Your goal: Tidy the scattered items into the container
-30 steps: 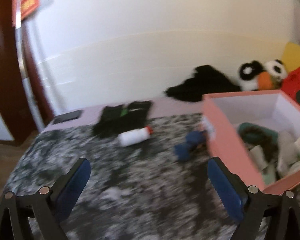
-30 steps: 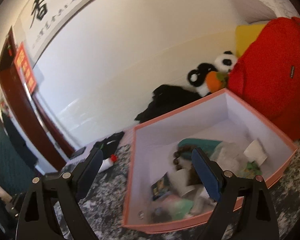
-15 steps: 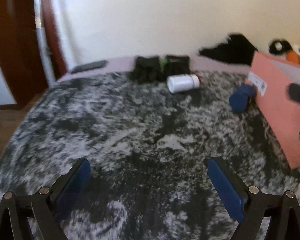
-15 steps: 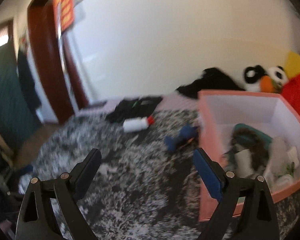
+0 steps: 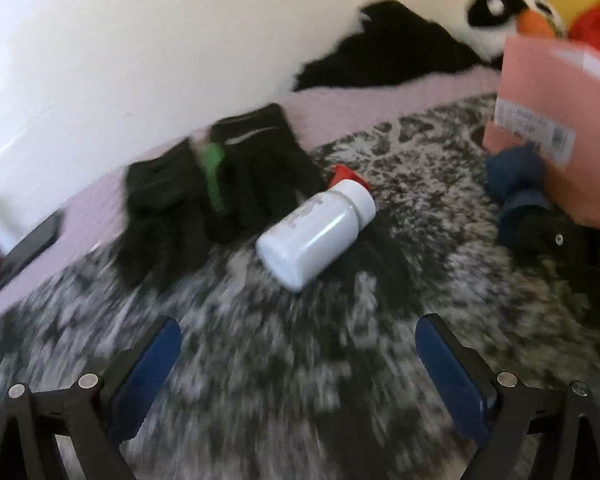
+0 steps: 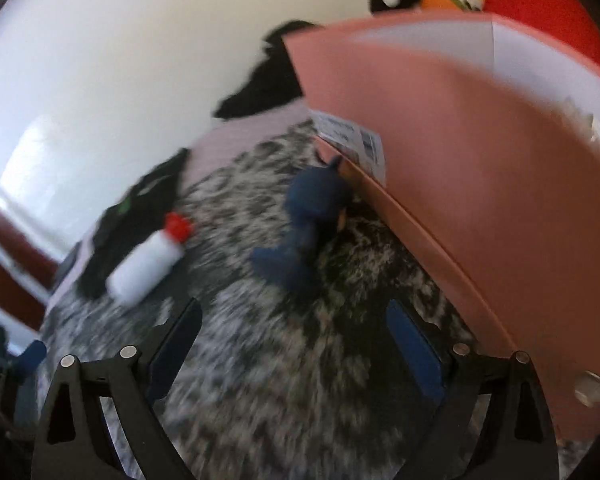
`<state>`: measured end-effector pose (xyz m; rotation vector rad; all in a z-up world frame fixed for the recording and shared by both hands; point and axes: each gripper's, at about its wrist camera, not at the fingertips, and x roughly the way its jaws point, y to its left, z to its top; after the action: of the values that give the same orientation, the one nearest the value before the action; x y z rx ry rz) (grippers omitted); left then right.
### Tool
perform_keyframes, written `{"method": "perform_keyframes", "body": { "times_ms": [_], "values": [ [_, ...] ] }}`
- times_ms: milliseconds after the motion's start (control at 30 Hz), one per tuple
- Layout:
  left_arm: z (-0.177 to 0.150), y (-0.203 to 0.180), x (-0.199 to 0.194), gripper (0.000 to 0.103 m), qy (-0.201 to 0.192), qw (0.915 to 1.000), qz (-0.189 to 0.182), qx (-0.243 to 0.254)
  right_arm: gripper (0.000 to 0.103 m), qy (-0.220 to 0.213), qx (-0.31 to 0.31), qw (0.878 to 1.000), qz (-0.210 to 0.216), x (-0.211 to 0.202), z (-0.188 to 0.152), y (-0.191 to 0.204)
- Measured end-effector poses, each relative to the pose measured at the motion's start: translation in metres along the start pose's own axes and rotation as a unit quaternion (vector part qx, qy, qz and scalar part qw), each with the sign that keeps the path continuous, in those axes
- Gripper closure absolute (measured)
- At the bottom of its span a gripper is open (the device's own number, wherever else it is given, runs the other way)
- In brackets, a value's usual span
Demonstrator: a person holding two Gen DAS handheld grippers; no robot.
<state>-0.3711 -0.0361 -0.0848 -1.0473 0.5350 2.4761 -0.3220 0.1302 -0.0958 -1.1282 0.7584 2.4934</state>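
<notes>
A white bottle [image 5: 316,232] lies on its side on the mottled grey blanket, just ahead of my open left gripper [image 5: 296,350]. Black gloves [image 5: 216,188] with a green tag rest behind it. A small red item [image 5: 346,174] peeks out by the bottle's cap. A dark blue rolled cloth [image 6: 312,220] sits against the pink box [image 6: 492,184], directly ahead of my open right gripper [image 6: 294,338]. The same bottle [image 6: 148,264] shows at the left of the right wrist view. Both grippers hold nothing.
A black garment [image 5: 384,56], a panda plush [image 5: 500,12] and a red bag [image 6: 540,12] lie along the white wall. A dark phone [image 5: 32,244] sits on the pink sheet at far left. The right gripper's body [image 5: 572,248] shows beside the blue cloth.
Both grippers have dropped low and moved forward. The left has closed in on the white bottle; the right has come down from above the box to the blue cloth beside it.
</notes>
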Motion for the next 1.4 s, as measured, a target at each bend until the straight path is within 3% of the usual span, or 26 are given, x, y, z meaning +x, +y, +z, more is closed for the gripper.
{"method": "perform_keyframes", "body": {
  "times_ms": [200,300,367,400,433,500,600,700,800,967,1033,1067,1133,1267,1400],
  "values": [
    [0.027,-0.005,0.076,0.005,0.038,0.9973,0.0,0.063,0.007,-0.025,0.013,0.999,-0.018,0.041,0.018,0.004],
    [0.037,-0.003,0.088,0.006,0.031,0.9988,-0.015,0.035,0.009,-0.03,-0.009,0.999,-0.022,0.051,0.025,0.014],
    [0.038,-0.003,0.088,0.024,0.043,0.9985,-0.033,-0.006,0.038,-0.029,-0.03,0.999,-0.015,0.053,0.028,0.017],
    [0.039,-0.004,0.087,0.038,0.049,0.9977,-0.04,-0.024,0.044,-0.025,-0.045,0.999,0.001,0.053,0.029,0.018],
    [0.036,-0.009,0.082,0.037,0.048,0.9978,-0.034,-0.031,0.052,-0.02,-0.064,0.998,0.016,0.053,0.029,0.019],
    [0.025,-0.018,0.069,0.037,0.056,0.9963,-0.04,-0.051,0.052,-0.007,-0.095,0.995,0.033,0.046,0.022,0.02],
    [-0.001,-0.033,0.038,0.037,0.066,0.9932,-0.046,-0.085,0.052,0.014,-0.133,0.99,0.051,0.028,0.009,0.015],
    [-0.034,-0.05,0.001,0.038,0.068,0.9925,-0.025,-0.099,0.052,0.039,-0.167,0.983,0.064,-0.001,-0.012,0.002],
    [-0.069,-0.065,-0.053,0.038,0.058,0.9876,-0.015,-0.145,0.052,0.059,-0.197,0.976,0.072,-0.035,-0.041,-0.021],
    [-0.124,-0.087,-0.143,0.04,0.024,0.9751,0.018,-0.22,0.052,0.101,-0.207,0.967,0.104,-0.092,-0.086,-0.064],
    [-0.138,-0.102,-0.184,0.041,-0.004,0.9703,0.049,-0.237,0.052,0.109,-0.204,0.965,0.12,-0.116,-0.102,-0.079],
    [-0.144,-0.105,-0.199,0.042,-0.015,0.9683,0.062,-0.241,0.052,0.112,-0.201,0.965,0.128,-0.127,-0.109,-0.088],
    [-0.155,-0.114,-0.238,0.055,-0.044,0.9626,0.097,-0.249,0.052,0.119,-0.191,0.964,0.146,-0.146,-0.122,-0.108],
    [-0.165,-0.131,-0.289,0.055,-0.069,0.9585,0.131,-0.244,0.052,0.121,-0.186,0.962,0.159,-0.178,-0.145,-0.144],
    [-0.168,-0.147,-0.323,0.055,-0.091,0.9604,0.135,-0.226,0.052,0.082,-0.221,0.96,0.148,-0.215,-0.162,-0.174]
  ]
}}
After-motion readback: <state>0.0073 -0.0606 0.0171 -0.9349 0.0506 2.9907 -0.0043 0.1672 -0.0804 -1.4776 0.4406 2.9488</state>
